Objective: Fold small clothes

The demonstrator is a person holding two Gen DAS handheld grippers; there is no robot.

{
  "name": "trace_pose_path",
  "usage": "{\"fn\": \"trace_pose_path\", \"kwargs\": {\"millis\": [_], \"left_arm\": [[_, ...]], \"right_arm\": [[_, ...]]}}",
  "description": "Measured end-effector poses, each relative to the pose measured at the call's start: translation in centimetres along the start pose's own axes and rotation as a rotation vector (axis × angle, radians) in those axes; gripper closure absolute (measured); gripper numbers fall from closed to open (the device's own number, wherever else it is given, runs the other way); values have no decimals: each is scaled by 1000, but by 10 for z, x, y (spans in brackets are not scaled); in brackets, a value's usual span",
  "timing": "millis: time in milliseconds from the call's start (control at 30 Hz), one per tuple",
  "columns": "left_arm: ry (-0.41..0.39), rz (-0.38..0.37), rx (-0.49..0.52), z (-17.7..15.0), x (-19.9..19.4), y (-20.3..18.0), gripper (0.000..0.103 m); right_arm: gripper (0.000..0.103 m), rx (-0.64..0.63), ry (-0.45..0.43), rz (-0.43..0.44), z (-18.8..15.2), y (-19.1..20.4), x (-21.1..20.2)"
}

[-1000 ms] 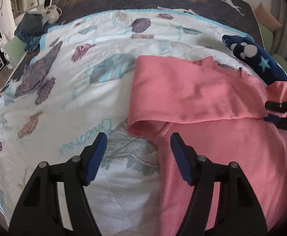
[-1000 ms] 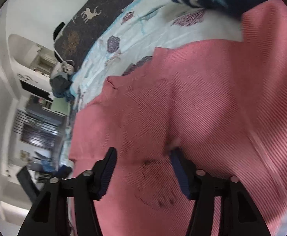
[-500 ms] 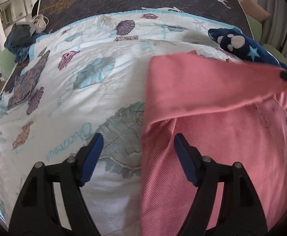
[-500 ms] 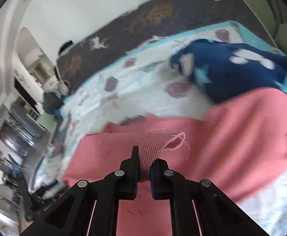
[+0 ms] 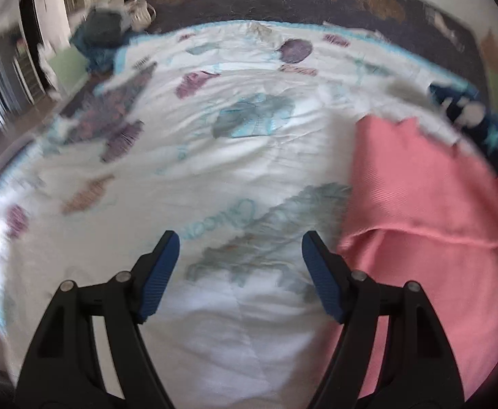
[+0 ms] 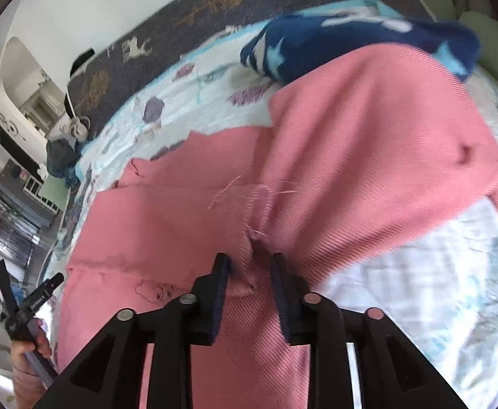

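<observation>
Crosswise, pink garment folded, long axis left-right on quilt.

I see the pink garment as matt twill-ribbed cloth with frayed threads at one edge. The quilt is soft, printed, wrinkled cotton-like fabric. The gripper fingers carry ridged blue pads on matt black plastic.

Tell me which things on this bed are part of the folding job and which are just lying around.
Part of the job:
- pink garment, partly folded over itself
- left gripper
- right gripper, a fold of the pink cloth between its fingers

Just lying about:
- navy star-print garment
- dark blue bundle at the bed's far corner
- seashell quilt
</observation>
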State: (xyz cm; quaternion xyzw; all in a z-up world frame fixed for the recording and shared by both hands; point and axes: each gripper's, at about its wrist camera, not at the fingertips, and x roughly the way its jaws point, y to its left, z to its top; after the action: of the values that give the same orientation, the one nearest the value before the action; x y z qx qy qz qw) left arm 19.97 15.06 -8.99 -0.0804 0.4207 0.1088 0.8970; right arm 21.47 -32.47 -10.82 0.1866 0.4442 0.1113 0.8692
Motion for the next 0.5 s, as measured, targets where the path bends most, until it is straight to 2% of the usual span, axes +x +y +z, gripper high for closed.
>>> {"fn": "trace_pose_path", "kwargs": {"millis": [33, 100, 200, 267, 367, 400, 433, 467, 500], "left_arm": [[-2, -40, -10, 2, -3, 0, 28], [-9, -81, 20, 8, -4, -9, 28], [19, -133, 105, 19, 6, -34, 28], [58, -198, 138, 30, 26, -49, 28], [107, -253, 140, 41, 51, -65, 28], [124, -293, 134, 46, 59, -71, 29], [135, -332, 128, 48, 64, -76, 33], [139, -353, 123, 49, 64, -81, 56], [151, -364, 124, 51, 68, -87, 84]], "right_arm": [[60, 18, -25, 11, -2, -6, -10], [55, 64, -75, 27, -6, -22, -29], [52, 126, -116, -5, -4, -45, -45], [51, 185, -127, -27, -4, -64, -51], [51, 249, -127, -18, -4, -84, -56], [51, 262, -132, -25, -4, -90, -57], [51, 269, -139, -29, -4, -94, -58], [51, 277, -145, -30, -4, -98, -58], [50, 292, -149, -28, -3, -103, -59]]}}
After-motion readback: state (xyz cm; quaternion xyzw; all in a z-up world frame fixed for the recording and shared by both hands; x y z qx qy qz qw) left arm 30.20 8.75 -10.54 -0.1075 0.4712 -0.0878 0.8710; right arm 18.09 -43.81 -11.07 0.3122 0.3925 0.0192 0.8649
